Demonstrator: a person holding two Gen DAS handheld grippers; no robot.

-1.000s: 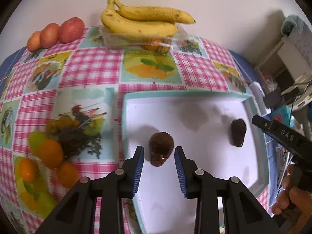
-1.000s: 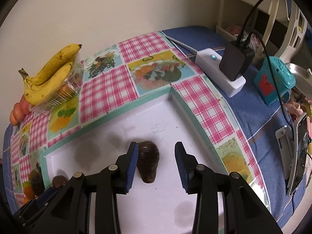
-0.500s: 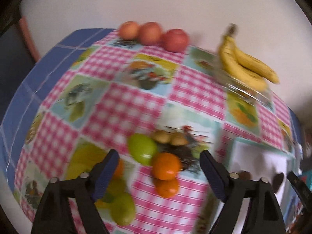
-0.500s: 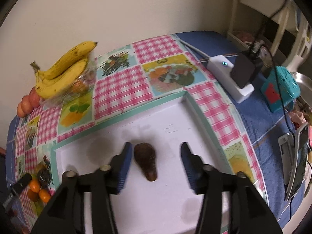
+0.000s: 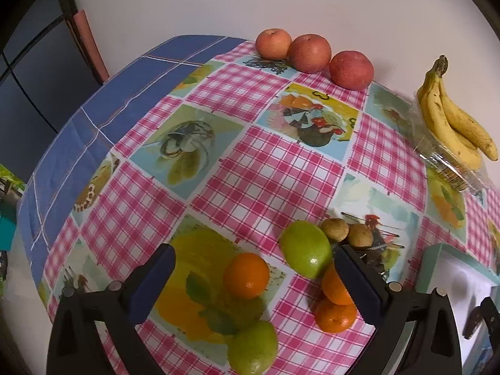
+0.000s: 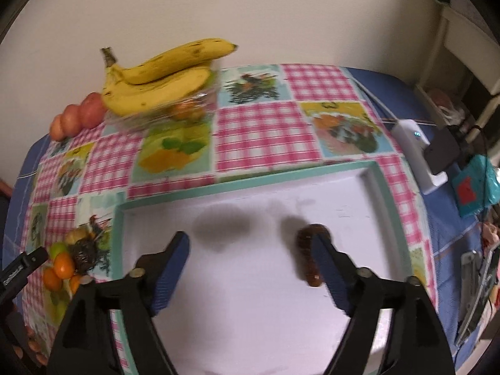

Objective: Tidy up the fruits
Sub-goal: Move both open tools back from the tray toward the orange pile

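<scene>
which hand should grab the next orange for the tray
Left. The left gripper, jaws opening, hangs right over an orange in the loose fruit. The right gripper, empty, is over the tray, far from the pile.

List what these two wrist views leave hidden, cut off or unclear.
- Dark fruit on the tray, right wrist view: motion blur and the right gripper finger hide its kind.
- Orange, left wrist view: partly behind the left gripper finger.
- Tray, left wrist view: cut off at the frame edge.
- Contents of the clear wrap under the bananas: blurred.
</scene>
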